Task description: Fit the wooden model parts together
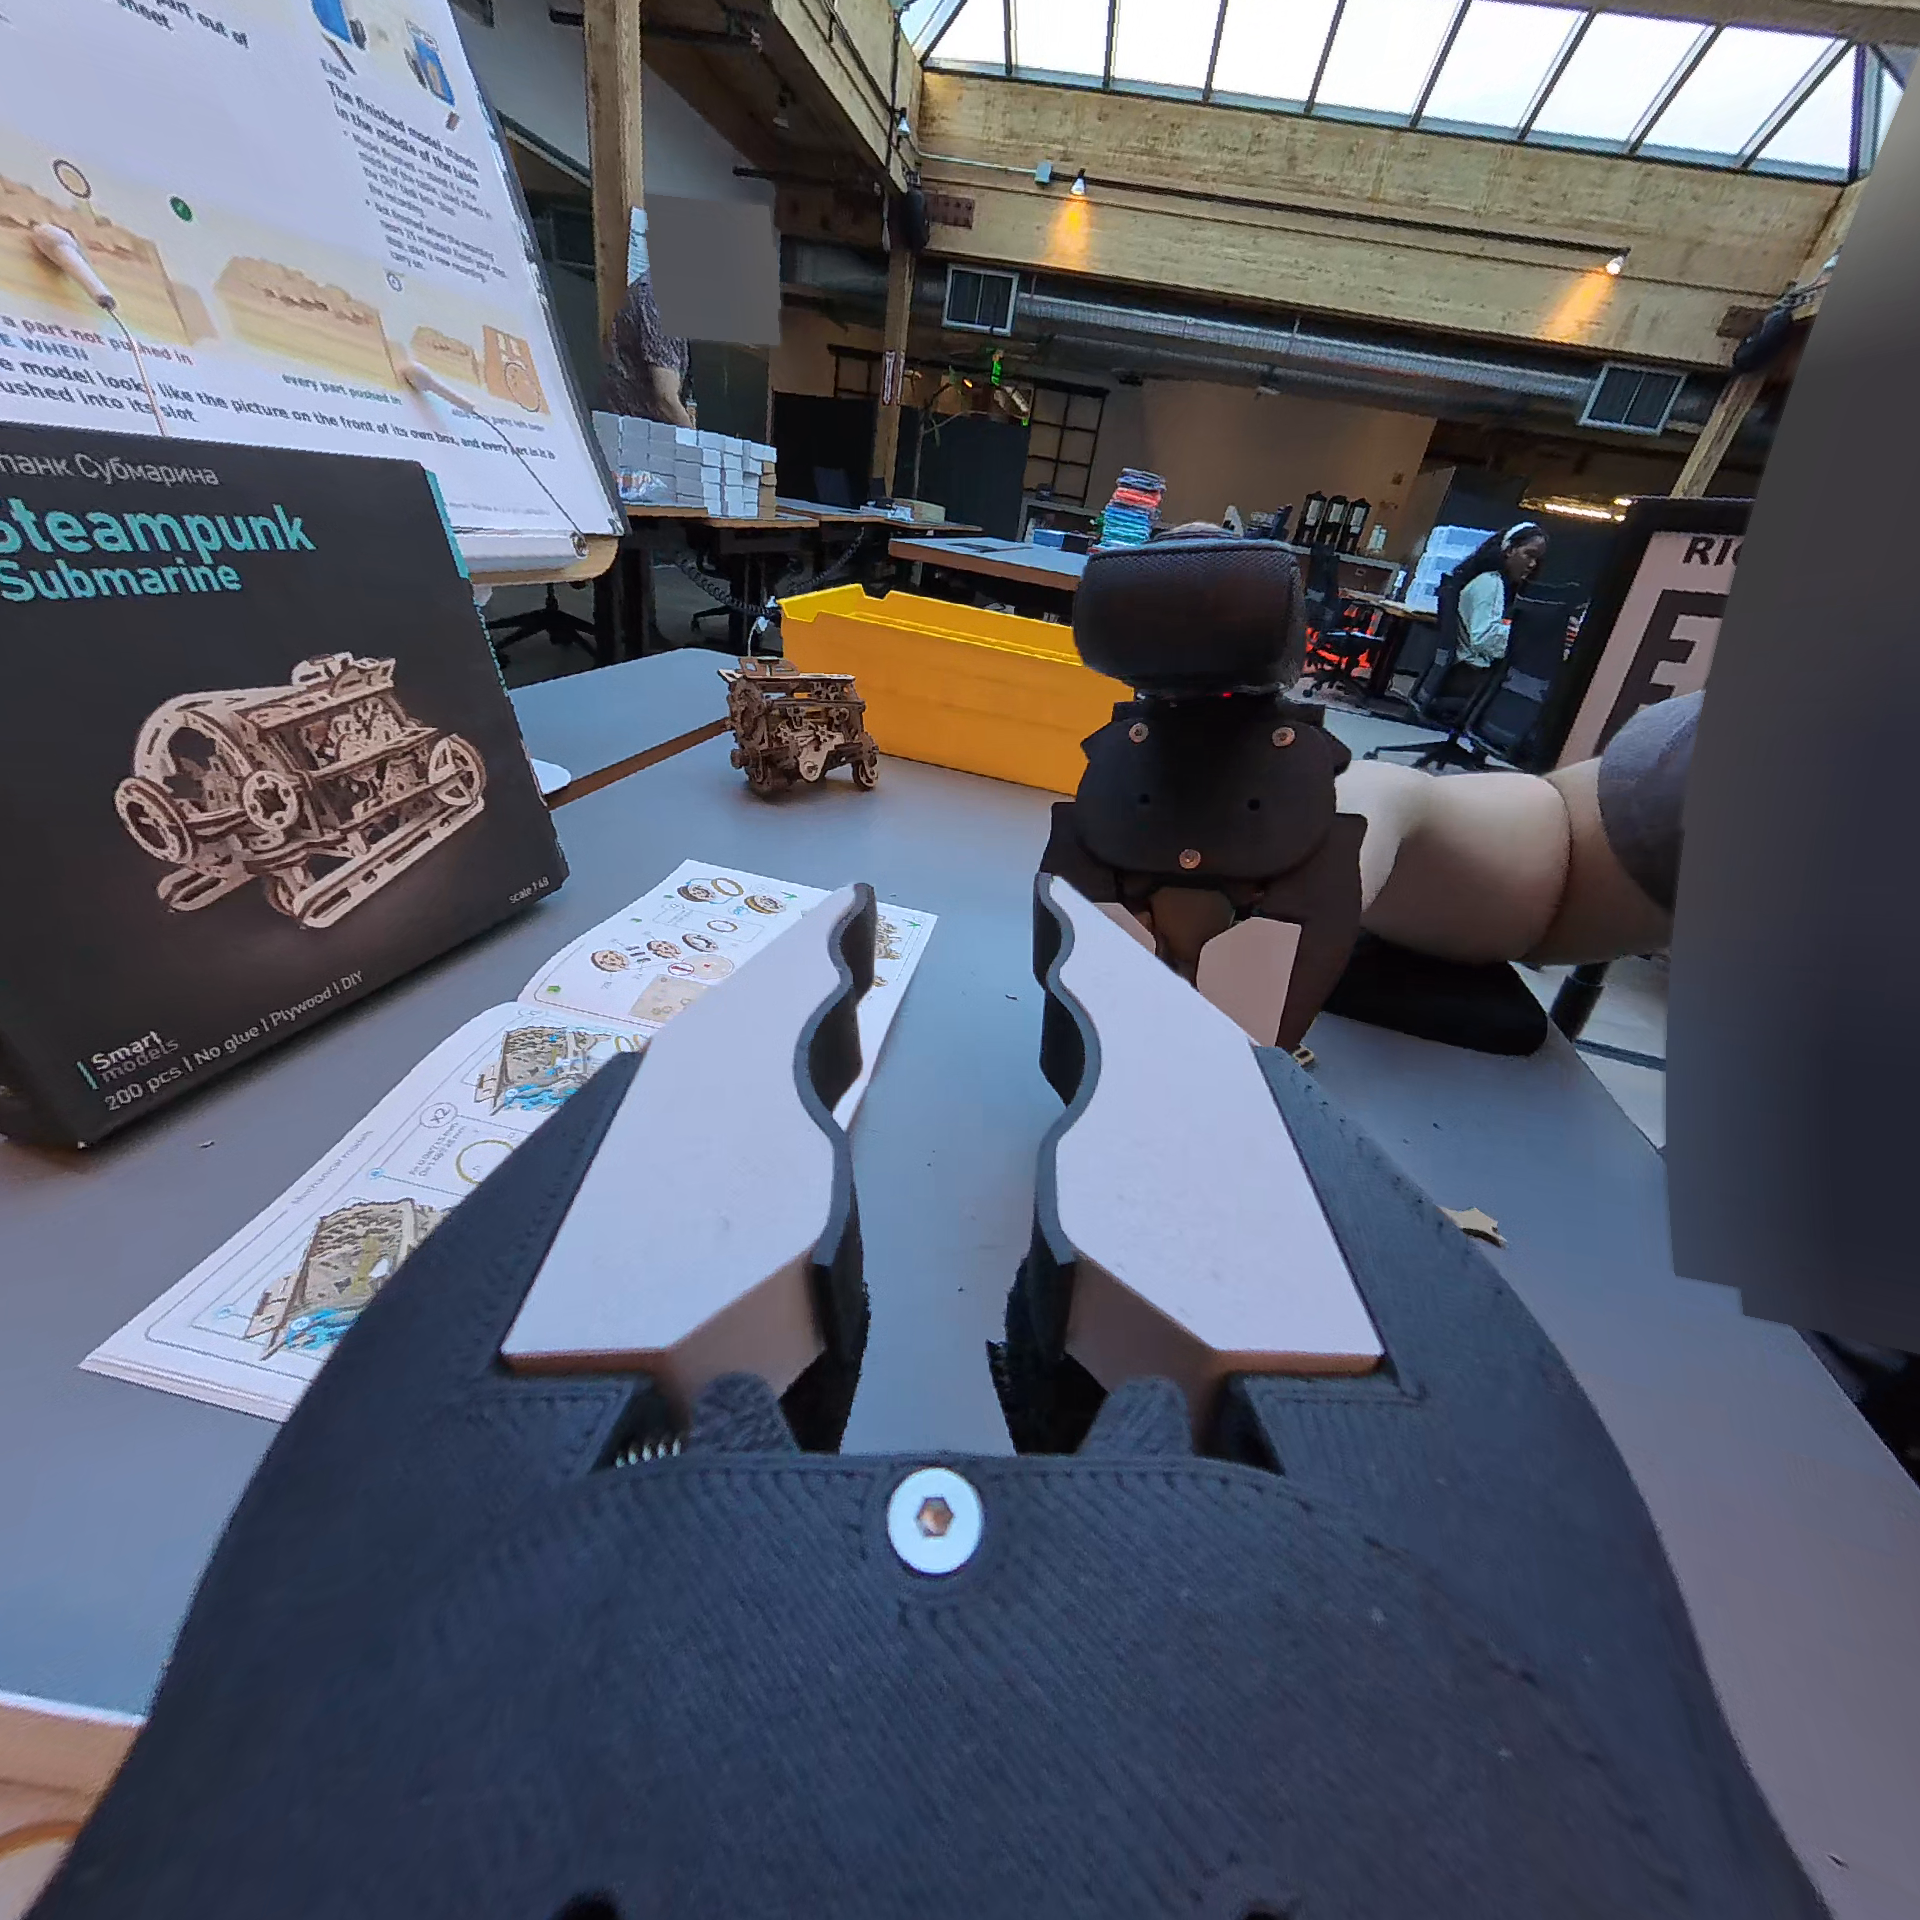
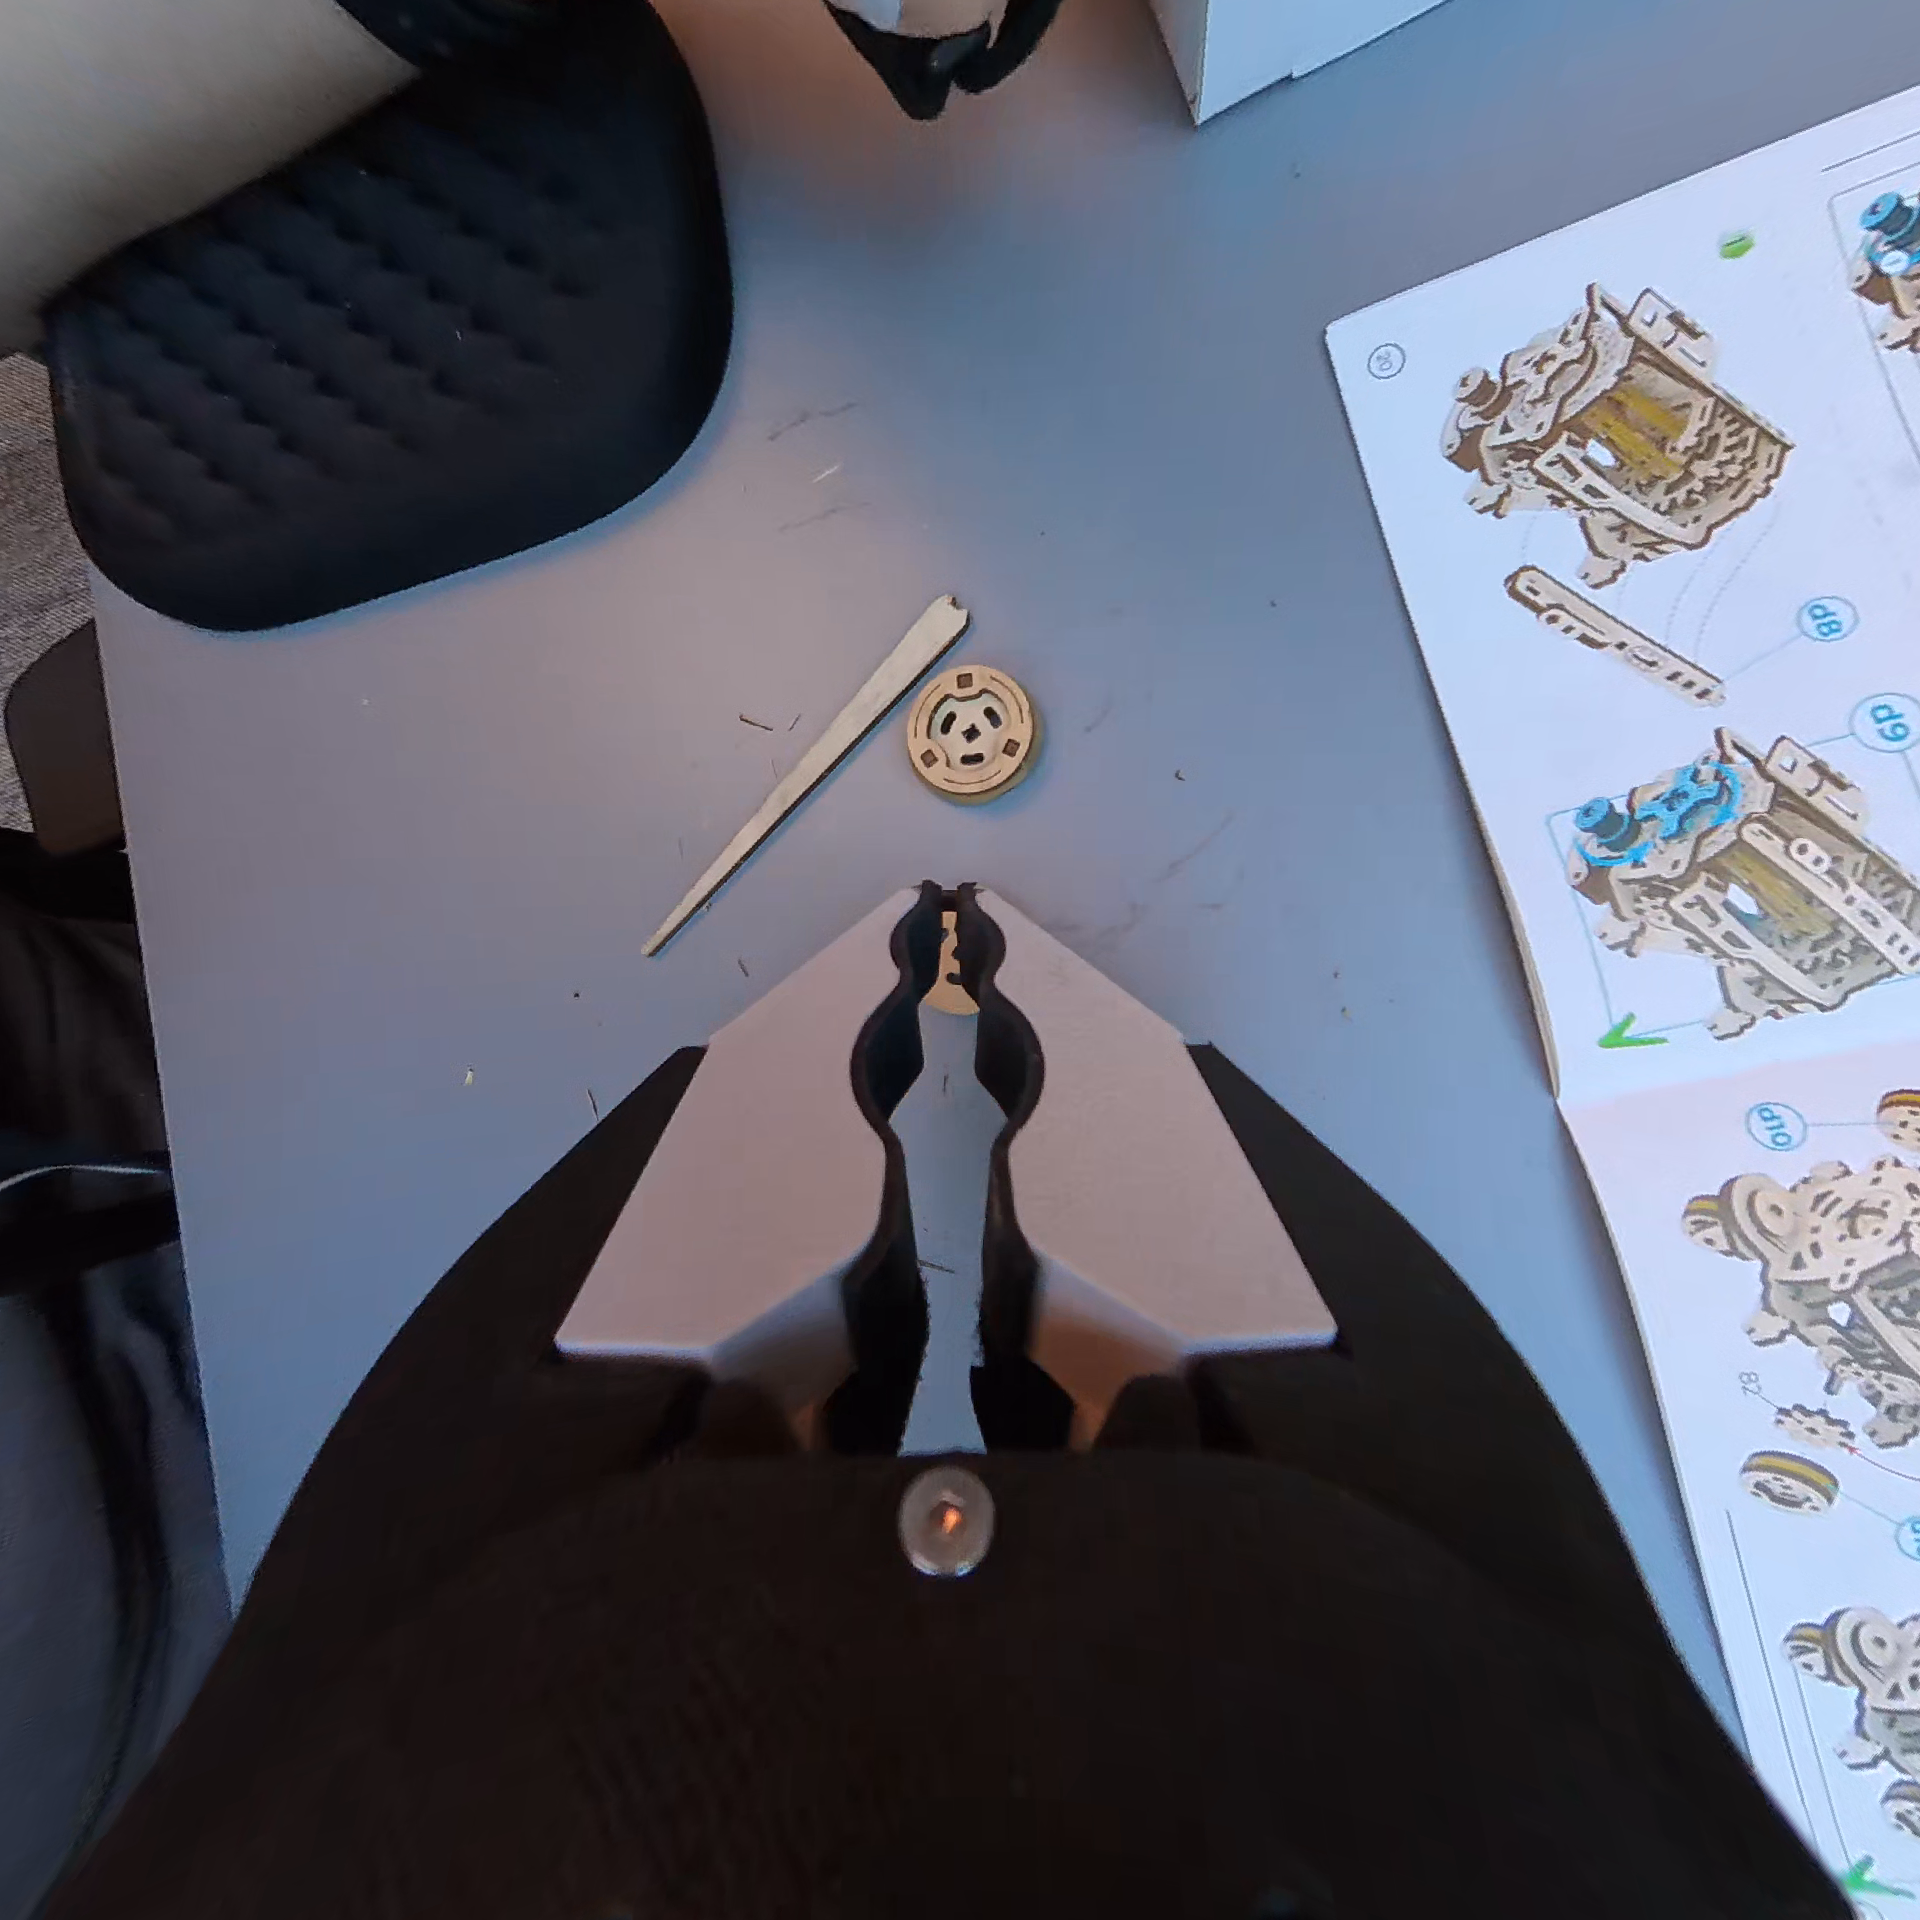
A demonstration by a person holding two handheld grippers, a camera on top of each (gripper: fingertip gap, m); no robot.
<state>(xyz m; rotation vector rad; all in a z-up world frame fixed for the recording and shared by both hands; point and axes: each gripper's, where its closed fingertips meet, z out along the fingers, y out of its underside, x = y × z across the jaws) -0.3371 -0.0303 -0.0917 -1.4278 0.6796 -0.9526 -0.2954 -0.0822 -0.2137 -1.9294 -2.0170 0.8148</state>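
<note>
My right gripper (image 2: 947, 894) points down at the grey table (image 2: 1143, 520) and is shut on a small light wooden part (image 2: 951, 982) pinched between its tips. Just beyond the tips a round wooden disc (image 2: 971, 735) with cut-out slots lies flat. A thin tapered wooden sliver (image 2: 810, 774) lies beside the disc on its left. My left gripper (image 1: 954, 909) is open and empty, held above the table. A partly built wooden model (image 1: 800, 727) stands farther back. The right gripper's body (image 1: 1205, 790) shows ahead of my left gripper.
An open instruction booklet (image 2: 1662, 727) lies right of the parts; it also shows in the left wrist view (image 1: 623, 1039). The dark kit box (image 1: 260, 779) and a poster board (image 1: 260, 208) stand at the left. A yellow bin (image 1: 935, 675) sits behind. A black padded rest (image 2: 384, 312) lies under a forearm. Across from one pair of fingers to the other is roughly 15 cm. The thin tapered wooden sliver (image 2: 810, 774) is about 4 cm from my right fingertips and 15 cm from my left.
</note>
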